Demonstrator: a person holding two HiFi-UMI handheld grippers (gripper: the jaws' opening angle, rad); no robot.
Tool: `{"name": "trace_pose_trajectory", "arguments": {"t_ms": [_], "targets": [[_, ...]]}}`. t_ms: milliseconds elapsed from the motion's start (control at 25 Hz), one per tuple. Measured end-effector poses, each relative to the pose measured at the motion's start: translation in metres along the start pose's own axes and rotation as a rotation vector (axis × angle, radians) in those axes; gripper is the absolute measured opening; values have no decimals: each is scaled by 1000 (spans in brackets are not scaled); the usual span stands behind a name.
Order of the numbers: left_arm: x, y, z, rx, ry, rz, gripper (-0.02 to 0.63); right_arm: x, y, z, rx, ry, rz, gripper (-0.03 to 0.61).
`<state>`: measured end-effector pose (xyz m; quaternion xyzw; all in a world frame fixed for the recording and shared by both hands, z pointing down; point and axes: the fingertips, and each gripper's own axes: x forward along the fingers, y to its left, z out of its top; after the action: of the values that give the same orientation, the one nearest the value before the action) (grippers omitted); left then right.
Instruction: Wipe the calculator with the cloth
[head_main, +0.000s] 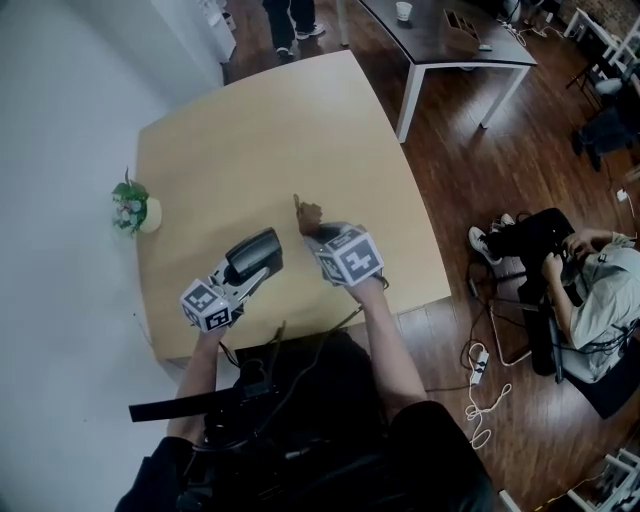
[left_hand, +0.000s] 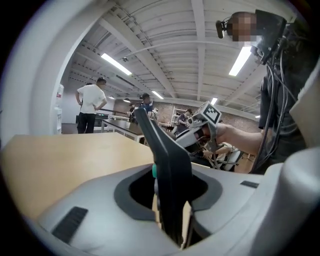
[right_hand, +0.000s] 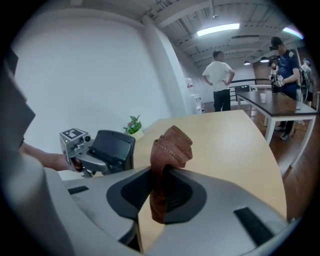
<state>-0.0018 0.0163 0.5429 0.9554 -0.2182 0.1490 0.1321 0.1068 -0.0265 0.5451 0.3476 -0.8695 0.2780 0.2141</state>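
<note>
Lower centre, the left claw (head_main: 243, 278) clamps a dark, flat calculator (head_main: 255, 255). Just right of it, the right claw (head_main: 318, 232) pinches a crumpled brown cloth (head_main: 307, 212) — its stitched hem showing. Beyond lies the smooth pale-wood surface (head_main: 300, 120); at its left edge, a white pot (head_main: 150, 215) holds a leafy plant (head_main: 128, 200).
</note>
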Motion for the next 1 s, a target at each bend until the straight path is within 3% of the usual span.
{"name": "trace_pose_trajectory", "arguments": {"t_ms": [120, 240, 360, 440, 560, 760, 920, 1000], "targets": [[-3, 0, -5, 17, 32, 6, 126, -12, 41, 27, -41, -77, 88, 66], [0, 6, -5, 58, 59, 5, 127, -8, 112, 64, -157, -140, 262, 66], [8, 10, -5, 100, 68, -9, 127, 14, 162, 72, -280, -107, 366, 67], [1, -1, -15, 93, 84, -22, 126, 30, 173, 56, -283, -60, 372, 67], [-18, -2, -20, 49, 66, -33, 130, 42, 153, 51, -181, -46, 322, 69], [-41, 22, -29, -60, -42, -54, 130, 58, 81, 26, -99, 60, 100, 67], [-64, 45, -27, -237, -167, -93, 129, 71, 54, -13, -91, 224, -116, 66], [-69, 60, -32, -358, -206, -108, 127, 74, 65, -12, -82, 213, -139, 66]]}}
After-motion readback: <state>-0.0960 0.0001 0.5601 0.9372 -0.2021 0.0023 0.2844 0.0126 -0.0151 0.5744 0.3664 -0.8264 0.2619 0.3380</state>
